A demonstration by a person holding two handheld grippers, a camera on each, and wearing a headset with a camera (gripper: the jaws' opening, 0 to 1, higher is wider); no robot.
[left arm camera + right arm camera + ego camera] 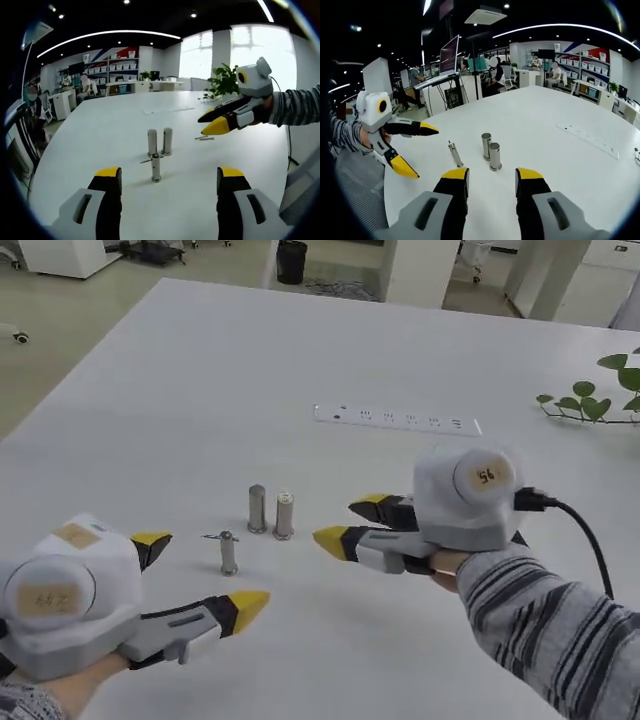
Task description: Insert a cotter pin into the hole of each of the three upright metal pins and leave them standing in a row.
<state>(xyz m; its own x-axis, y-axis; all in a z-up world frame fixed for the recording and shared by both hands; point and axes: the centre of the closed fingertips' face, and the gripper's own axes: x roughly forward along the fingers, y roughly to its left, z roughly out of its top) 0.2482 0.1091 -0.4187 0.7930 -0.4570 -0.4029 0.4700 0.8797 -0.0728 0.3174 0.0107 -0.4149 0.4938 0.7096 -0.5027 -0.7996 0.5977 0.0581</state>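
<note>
Three small upright metal pins stand on the white table [300,360]. Two stand side by side [257,509] [285,515]. The third pin [228,553] stands nearer to me and to their left, with a thin cotter pin [214,536] sticking out sideways near its top. My left gripper [198,570] is open and empty, just left of this third pin. My right gripper [350,520] is open and empty, right of the pair. The left gripper view has the near pin [156,167] straight ahead between its jaws. Two loose cotter pins [202,137] lie beneath the right gripper [211,124].
A white power strip [397,420] lies farther back on the table. Green plant leaves [600,400] reach in at the right edge. A black cable [585,530] trails from the right gripper. People and desks [495,75] are far beyond the table.
</note>
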